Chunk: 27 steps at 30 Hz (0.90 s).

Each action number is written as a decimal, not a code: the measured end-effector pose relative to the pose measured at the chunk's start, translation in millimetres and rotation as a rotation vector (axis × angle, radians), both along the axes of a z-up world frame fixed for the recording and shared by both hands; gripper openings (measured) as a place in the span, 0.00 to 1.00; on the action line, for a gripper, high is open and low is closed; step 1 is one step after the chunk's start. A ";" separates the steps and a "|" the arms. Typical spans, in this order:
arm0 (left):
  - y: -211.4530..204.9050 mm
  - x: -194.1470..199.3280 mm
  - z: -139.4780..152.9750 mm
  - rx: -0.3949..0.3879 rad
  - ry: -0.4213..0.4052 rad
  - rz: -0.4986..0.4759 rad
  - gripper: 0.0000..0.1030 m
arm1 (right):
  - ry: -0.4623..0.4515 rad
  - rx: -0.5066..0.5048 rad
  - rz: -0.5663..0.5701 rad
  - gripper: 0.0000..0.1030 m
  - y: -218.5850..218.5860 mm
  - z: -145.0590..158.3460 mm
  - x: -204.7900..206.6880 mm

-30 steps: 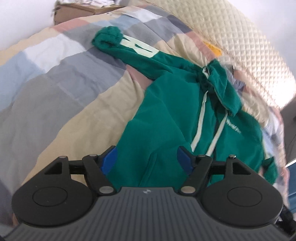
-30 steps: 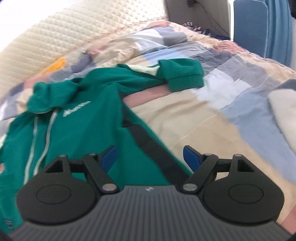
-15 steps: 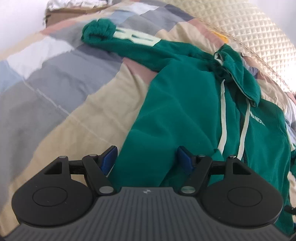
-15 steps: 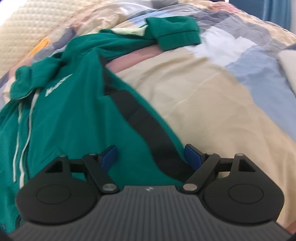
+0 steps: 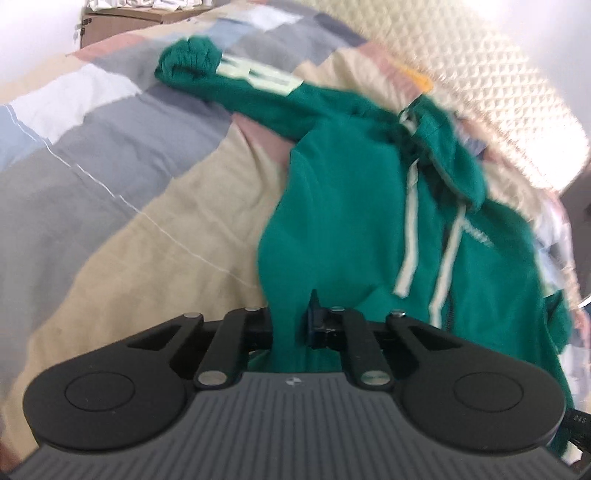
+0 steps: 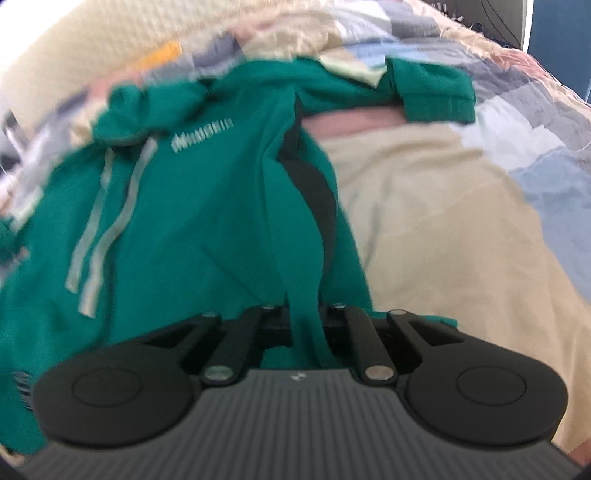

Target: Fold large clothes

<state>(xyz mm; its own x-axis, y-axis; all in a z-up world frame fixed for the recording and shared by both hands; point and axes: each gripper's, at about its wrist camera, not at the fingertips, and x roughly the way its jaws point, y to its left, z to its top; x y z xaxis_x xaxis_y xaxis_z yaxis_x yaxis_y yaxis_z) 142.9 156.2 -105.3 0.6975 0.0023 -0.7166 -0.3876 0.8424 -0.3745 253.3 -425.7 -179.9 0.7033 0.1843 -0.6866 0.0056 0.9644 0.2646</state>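
A green hoodie (image 5: 351,192) lies front up on the bed, its hood toward the headboard and two pale drawstrings (image 5: 410,221) down the chest. My left gripper (image 5: 291,321) is closing, its jaws pinching a gathered ridge of the hoodie's lower left edge. The left sleeve, cuff (image 5: 188,59) bunched, stretches away over the quilt. In the right wrist view the hoodie (image 6: 207,206) shows a black side panel (image 6: 314,192) and a folded right cuff (image 6: 436,96). My right gripper (image 6: 304,321) is shut on the fabric beside that panel.
A patchwork quilt (image 5: 110,166) of beige, grey, blue and pink covers the bed (image 6: 443,221). A quilted cream headboard (image 5: 498,74) runs behind the hood. A cardboard box (image 5: 122,22) sits beyond the far corner. Something blue (image 6: 561,37) stands past the right side.
Both grippers went from wide open to closed on the hoodie's lower edge, and the cloth now bunches up between each pair of jaws. Both views blurred with the motion.
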 end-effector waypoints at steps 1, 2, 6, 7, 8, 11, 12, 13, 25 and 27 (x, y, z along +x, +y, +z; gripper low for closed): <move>2.1 -5.4 7.8 -0.012 -0.013 -0.009 0.12 | -0.016 0.035 0.007 0.08 -6.0 8.6 -3.6; 3.8 -10.8 15.8 -0.027 -0.025 -0.023 0.12 | -0.031 0.068 0.020 0.07 -11.5 18.8 -8.3; 6.2 -26.6 41.0 -0.082 -0.031 -0.051 0.10 | -0.091 0.131 0.070 0.07 -26.5 59.3 -27.5; 4.9 -30.1 47.1 -0.080 -0.032 -0.062 0.10 | -0.104 0.140 0.076 0.07 -30.5 68.4 -31.7; 3.1 -34.5 53.1 -0.077 -0.029 -0.074 0.10 | -0.115 0.151 0.081 0.07 -35.2 76.0 -35.9; -1.1 -46.5 63.2 -0.062 0.004 -0.092 0.10 | -0.124 0.159 0.094 0.07 -49.2 92.4 -48.9; -4.5 -51.4 65.1 -0.048 0.019 -0.097 0.10 | -0.124 0.146 0.100 0.07 -51.2 94.4 -54.6; -6.3 -55.2 65.2 -0.036 0.032 -0.101 0.10 | -0.120 0.130 0.105 0.07 -54.3 95.5 -61.3; -29.4 -58.1 52.4 0.091 0.188 -0.153 0.56 | -0.017 0.063 0.073 0.24 -44.6 73.8 -61.7; -28.8 -62.0 61.0 0.127 0.153 -0.139 0.59 | -0.044 0.053 0.040 0.43 -43.9 77.5 -62.8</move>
